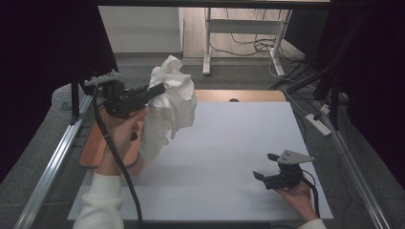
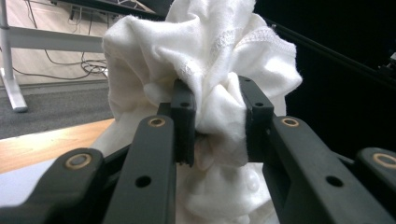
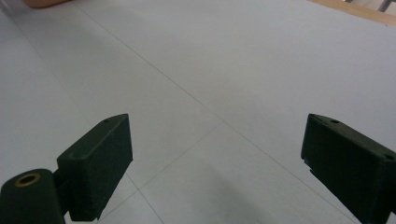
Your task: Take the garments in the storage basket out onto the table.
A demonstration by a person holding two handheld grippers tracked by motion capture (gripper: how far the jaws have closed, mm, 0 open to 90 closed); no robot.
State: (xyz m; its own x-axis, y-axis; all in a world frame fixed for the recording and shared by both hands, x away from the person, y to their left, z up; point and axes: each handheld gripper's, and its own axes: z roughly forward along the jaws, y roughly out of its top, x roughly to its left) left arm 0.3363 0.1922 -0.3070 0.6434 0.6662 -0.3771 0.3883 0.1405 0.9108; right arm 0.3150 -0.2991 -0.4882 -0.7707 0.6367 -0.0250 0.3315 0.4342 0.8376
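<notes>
A crumpled white cloth point(image 1: 172, 100) hangs above the left side of the table, lifted off the white sheet point(image 1: 229, 143). My left gripper point(image 1: 160, 89) is shut on a bunched fold of that cloth point(image 2: 210, 79), which bulges between the black jaws; my left gripper point(image 2: 215, 122) pinches it tight. Near the table's front right corner my right gripper point(image 1: 266, 166) rests low over the sheet, jaws spread wide. In the right gripper view my right gripper point(image 3: 215, 158) holds nothing, with bare white sheet point(image 3: 210, 70) between its jaws.
An orange-brown basket or tray point(image 1: 93, 148) sits at the table's left edge below the hanging cloth. A wooden table edge point(image 1: 248, 95) shows at the back. A power strip point(image 1: 317, 123) and cables lie on the floor to the right.
</notes>
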